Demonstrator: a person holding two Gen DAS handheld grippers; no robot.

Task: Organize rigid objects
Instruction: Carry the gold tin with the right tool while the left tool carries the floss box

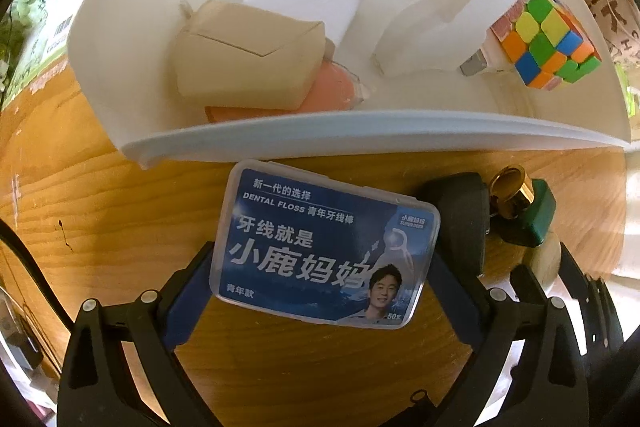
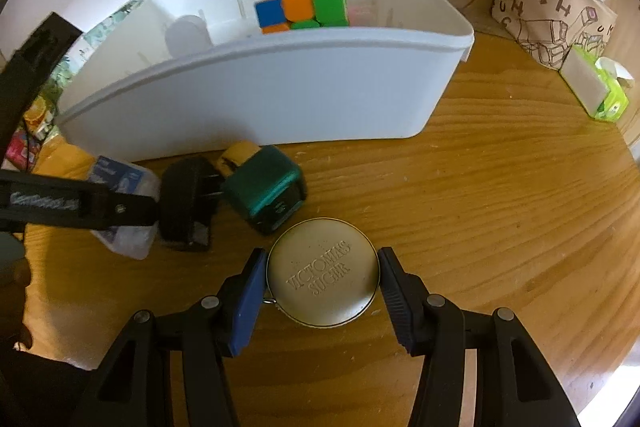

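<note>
Tin (image 2: 322, 271) only in right view

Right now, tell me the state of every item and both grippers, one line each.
Left gripper: shut on the dental floss box.
Right gripper: shut on the round tin, lid closed.
White bin: open-topped, partly filled.
Puzzle cube: in bin, scrambled.
Green bottle: on its side, on the table.
Black adapter: on table.

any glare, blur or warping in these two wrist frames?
Left wrist: strong fisheye bends the bin rim; floss box text sharp; bright washout at the right edge. Right wrist: the same warp; tin embossing readable, cube soft; the left gripper's arm throws a shadow on the bin wall.
</note>
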